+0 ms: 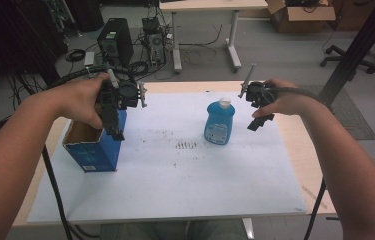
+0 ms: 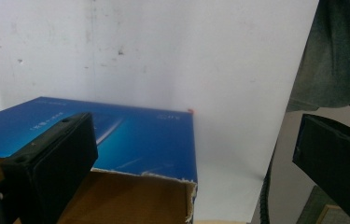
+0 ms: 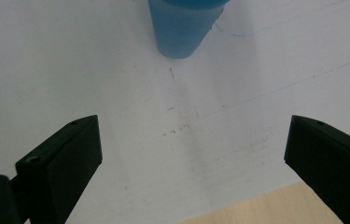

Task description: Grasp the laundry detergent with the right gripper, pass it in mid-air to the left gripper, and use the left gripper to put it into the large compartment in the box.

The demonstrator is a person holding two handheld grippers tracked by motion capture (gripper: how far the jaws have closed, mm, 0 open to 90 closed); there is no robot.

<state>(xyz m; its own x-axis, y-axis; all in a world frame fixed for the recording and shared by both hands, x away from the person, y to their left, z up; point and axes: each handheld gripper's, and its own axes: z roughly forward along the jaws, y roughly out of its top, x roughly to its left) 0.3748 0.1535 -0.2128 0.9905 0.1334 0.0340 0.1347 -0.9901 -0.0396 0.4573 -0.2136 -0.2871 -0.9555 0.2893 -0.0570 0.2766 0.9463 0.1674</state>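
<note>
A blue cardboard box (image 1: 95, 147) with an open top stands at the left of the white sheet (image 1: 175, 185). My left gripper (image 1: 115, 126) hangs just above its right rim, pointing down. In the left gripper view the box (image 2: 130, 135) lies below the left gripper (image 2: 196, 163), whose jaws are open with nothing between them. A blue bottle (image 1: 219, 121) with a white cap stands upright near the sheet's middle. My right gripper (image 1: 259, 114) hovers just right of it. In the right gripper view the right gripper (image 3: 193, 158) is open over bare sheet, the bottle (image 3: 184, 28) farther ahead.
The sheet covers most of a light wooden table (image 1: 310, 165). Small dark marks (image 1: 185, 145) lie on the sheet in front of the bottle. Beyond the table on the floor are computer towers (image 1: 116, 42), cables and another table (image 1: 205, 30). A black post (image 1: 355, 55) rises at the right.
</note>
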